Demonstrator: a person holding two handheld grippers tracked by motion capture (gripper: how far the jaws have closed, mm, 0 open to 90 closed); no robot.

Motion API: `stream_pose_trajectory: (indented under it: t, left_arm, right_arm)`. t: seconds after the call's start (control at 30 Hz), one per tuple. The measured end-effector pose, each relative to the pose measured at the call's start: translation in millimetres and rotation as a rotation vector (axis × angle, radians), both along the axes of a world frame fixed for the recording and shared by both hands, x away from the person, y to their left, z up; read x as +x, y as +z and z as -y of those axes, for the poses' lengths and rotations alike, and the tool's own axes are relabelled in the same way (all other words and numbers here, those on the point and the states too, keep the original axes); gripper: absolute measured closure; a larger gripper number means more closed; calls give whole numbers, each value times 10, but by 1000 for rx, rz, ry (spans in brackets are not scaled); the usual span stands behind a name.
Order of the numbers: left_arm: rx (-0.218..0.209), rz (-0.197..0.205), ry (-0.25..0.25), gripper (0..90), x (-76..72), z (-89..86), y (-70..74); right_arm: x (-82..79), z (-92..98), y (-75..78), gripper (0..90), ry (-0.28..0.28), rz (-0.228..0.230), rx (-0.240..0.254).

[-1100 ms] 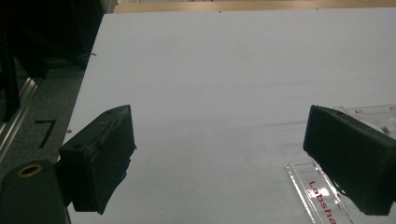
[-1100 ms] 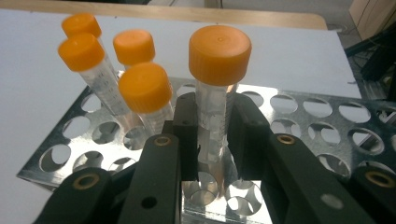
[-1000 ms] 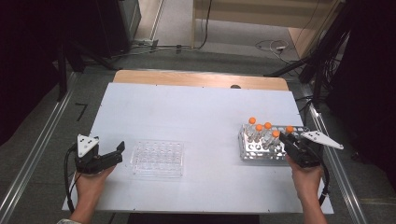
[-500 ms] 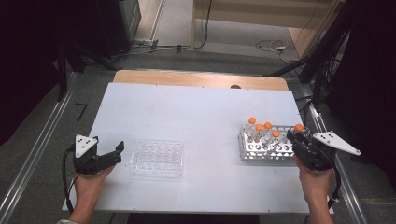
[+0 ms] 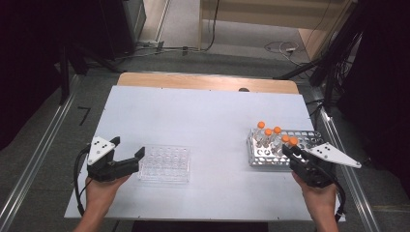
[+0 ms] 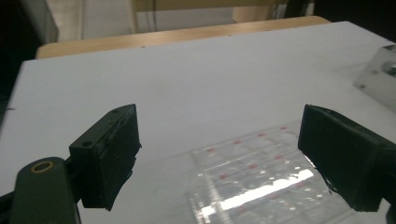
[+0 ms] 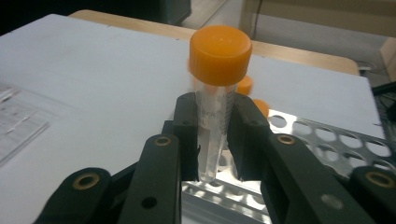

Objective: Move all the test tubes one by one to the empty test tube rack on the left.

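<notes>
A clear well plate [image 5: 164, 164] lies flat on the white table [image 5: 203, 111] at front left. My left gripper [image 5: 128, 146] hovers at the plate's left edge. It is open and its jaws have just been closing a little. In the left gripper view the plate [image 6: 261, 182] lies below and ahead of the wide gap of the left gripper [image 6: 219, 158], untouched. My right gripper [image 5: 290, 152] is shut on an orange-capped tube [image 7: 219, 60], held upright just above the metal rack [image 7: 327, 144]. Three more orange-capped tubes [image 5: 269, 135] stand in the rack [image 5: 309, 137].
The table's wooden far edge [image 5: 208, 81] borders a floor with cables. Metal rails [image 5: 34, 164] run along both sides. The rack's right half has many free holes. The plate [image 7: 18, 121] lies far left in the right gripper view.
My left gripper has moved right and up, toward the plate's left edge. My right gripper has risen with the tube and shifted slightly left over the rack.
</notes>
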State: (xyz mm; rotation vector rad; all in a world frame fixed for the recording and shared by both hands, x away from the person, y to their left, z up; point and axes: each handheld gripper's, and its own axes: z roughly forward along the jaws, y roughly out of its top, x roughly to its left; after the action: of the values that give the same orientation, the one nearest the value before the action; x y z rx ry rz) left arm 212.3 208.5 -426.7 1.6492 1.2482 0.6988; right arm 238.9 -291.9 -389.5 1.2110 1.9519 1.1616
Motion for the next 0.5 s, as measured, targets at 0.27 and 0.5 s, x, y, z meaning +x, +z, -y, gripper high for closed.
stream_pose_trajectory:
  t: [0.27,0.5]
  left_arm:
    - [12,-14,-94,138,64,345,18]
    - [18,-5,-161,142,125,636,67]
  right_arm:
    - [-28,-383,-109,721,127,-29,-12]
    - [-2,-688,-191,721,207,-45,-14]
